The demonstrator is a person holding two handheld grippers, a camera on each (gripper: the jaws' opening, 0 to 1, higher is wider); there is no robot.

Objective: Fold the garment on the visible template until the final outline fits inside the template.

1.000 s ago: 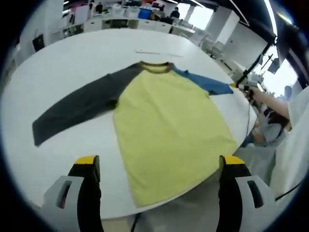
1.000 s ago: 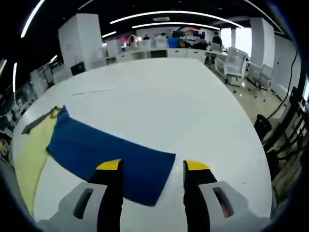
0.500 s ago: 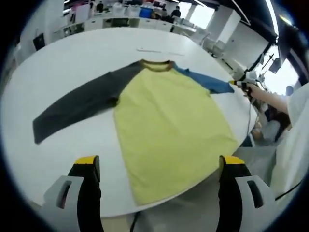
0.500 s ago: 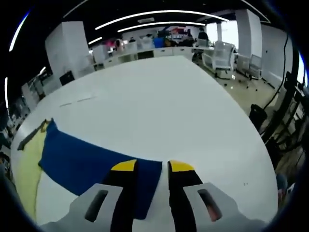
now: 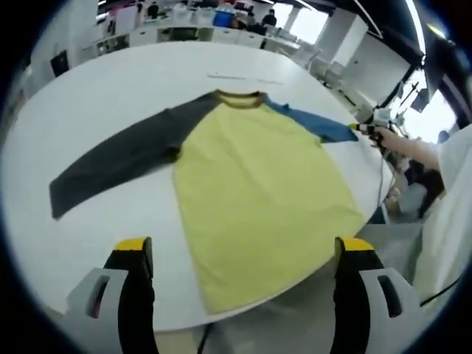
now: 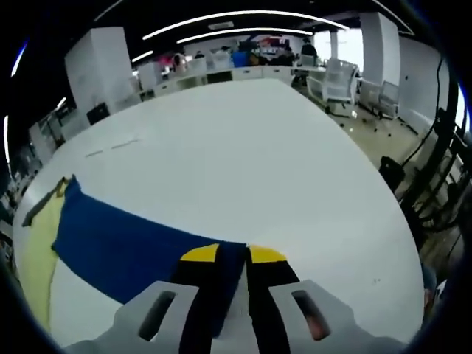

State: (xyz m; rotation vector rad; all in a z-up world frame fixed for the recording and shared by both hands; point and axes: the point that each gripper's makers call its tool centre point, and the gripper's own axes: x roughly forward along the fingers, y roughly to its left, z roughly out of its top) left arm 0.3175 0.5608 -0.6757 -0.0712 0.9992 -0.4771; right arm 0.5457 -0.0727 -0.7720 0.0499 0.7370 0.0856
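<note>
A long-sleeved shirt lies flat on the white round table (image 5: 88, 88): yellow body (image 5: 251, 184), dark grey sleeve (image 5: 118, 162) stretched to the left, blue sleeve (image 5: 313, 125) to the right. My left gripper (image 5: 243, 254) stands open above the table's near edge, below the shirt's hem, holding nothing. In the right gripper view the blue sleeve (image 6: 125, 240) runs toward me, and my right gripper (image 6: 234, 254) is shut on its cuff. That right gripper (image 5: 366, 129) also appears at the blue cuff in the left gripper view, held by a person's hand.
Faint marks (image 5: 240, 77) lie on the table beyond the collar, also seen as marks (image 6: 110, 147) in the right gripper view. Office desks and chairs (image 6: 339, 81) stand past the table. A person's sleeve (image 5: 450, 199) is at the right.
My right gripper's jaws have closed from wide apart onto the blue sleeve's cuff. The left gripper and the shirt's body have stayed put.
</note>
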